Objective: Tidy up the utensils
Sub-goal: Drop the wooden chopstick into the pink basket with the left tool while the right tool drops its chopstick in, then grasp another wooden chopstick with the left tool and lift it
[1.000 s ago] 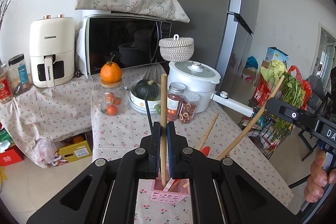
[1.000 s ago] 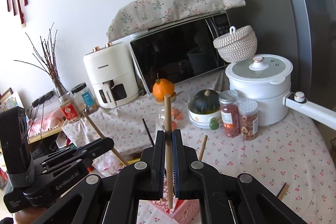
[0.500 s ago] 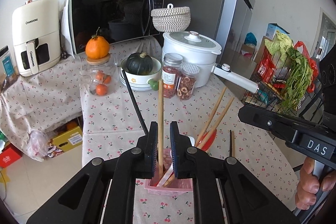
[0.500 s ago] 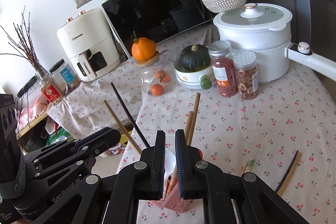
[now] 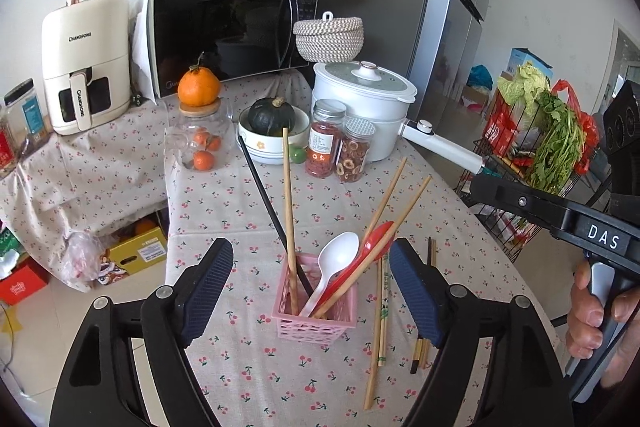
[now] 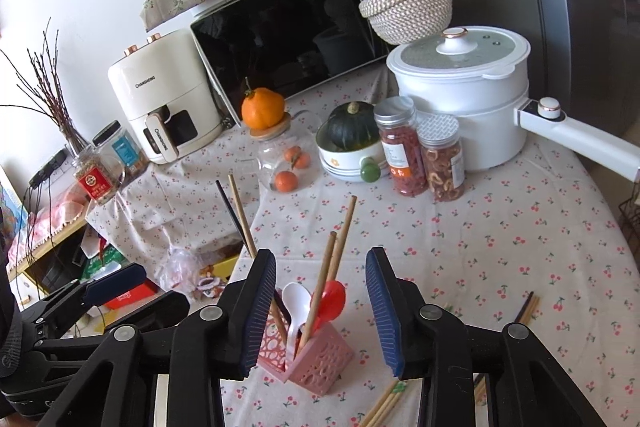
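I find both tools empty: left gripper (image 5: 310, 285) spread wide, right gripper (image 6: 320, 307) likewise. Pink utensil basket (image 5: 316, 323) on cherry-print tablecloth (image 5: 224, 203) already holds wooden chopsticks (image 5: 289, 211), black chopstick (image 5: 264, 195), white spoon (image 5: 336, 259), red spoon (image 5: 376, 239). Outstanding, in my judgement: loose chopsticks (image 5: 380, 319) flat on cloth beside basket. Legible: "CHANGHONG" on air fryer (image 5: 86, 61); "DAS" on right tool.

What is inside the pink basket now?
The pink basket holds a white spoon, a red spoon, wooden chopsticks and one black chopstick. Its walls hide their lower ends.
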Tool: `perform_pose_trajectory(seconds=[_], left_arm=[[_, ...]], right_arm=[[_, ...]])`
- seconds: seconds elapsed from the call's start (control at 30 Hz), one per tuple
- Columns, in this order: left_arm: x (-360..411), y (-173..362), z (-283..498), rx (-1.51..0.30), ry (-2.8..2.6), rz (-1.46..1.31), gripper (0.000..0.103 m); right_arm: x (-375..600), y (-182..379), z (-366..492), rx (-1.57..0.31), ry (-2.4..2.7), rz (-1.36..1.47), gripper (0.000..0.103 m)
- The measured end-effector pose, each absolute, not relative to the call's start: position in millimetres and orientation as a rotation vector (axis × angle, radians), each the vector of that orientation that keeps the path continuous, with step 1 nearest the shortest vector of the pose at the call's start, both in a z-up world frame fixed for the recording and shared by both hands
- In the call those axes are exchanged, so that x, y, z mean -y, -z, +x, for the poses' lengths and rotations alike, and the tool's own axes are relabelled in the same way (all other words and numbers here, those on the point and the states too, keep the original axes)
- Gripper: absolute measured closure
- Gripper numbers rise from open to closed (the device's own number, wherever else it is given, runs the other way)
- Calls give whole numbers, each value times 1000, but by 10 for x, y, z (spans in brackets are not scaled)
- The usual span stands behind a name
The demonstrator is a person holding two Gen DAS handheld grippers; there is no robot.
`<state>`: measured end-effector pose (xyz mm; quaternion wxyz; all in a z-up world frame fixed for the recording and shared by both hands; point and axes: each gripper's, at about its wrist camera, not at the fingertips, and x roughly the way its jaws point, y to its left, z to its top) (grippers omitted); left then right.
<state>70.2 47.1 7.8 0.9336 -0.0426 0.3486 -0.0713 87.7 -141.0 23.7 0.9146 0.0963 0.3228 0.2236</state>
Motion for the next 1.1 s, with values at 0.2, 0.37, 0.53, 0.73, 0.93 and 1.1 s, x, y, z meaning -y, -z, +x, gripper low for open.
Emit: perform_pose_trajectory(seconds=[0.2,0.37,0.53,0.73,0.93,1.1], left_arm=[[-462,23,551,-769,162,-83,15],[-369,139,457,-815,185,-45,13],[-274,334,409,-887,209,-11,12],[-166,674,407,-998,233,19,12],[-14,1037,437,-1085,242,37,12],[154,1352,480,-1137,263,81,12]], right_arm=[[1550,-150,789,-687,-415,159,32],[1589,-3,733,-711,-382,95,17],[1608,209,706,-775,-359,29,13],[1697,516,765,-883,-294,-6,12],[1857,887,919,-1020,-202,0,12],[2065,1147,1045,-1132,-123,91,12]])
